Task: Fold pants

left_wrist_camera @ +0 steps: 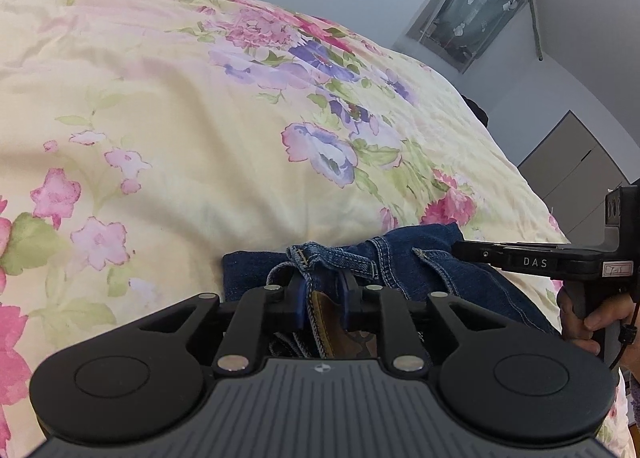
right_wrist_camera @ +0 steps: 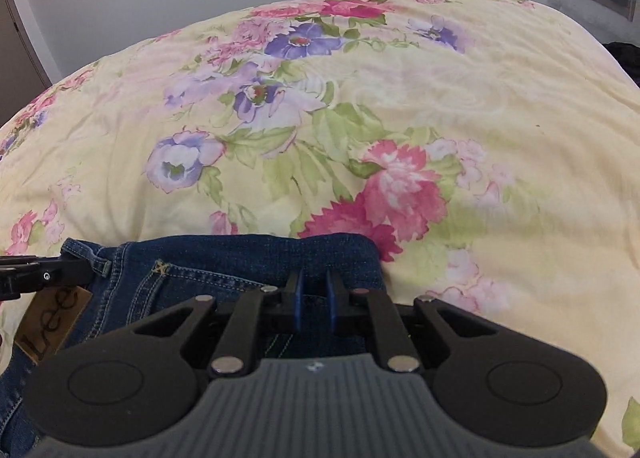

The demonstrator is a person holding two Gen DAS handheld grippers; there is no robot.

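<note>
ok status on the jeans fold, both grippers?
Left gripper shut on jeans at the waistband. Right gripper shut on the jeans' edge. Jeans bunched on the floral bedspread. Nothing in the way.

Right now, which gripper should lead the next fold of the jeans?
Probably left. The left gripper is clamped on the jeans at the bunched waistband. The right gripper has denim between its fingers, but its grip is unclear.
</note>
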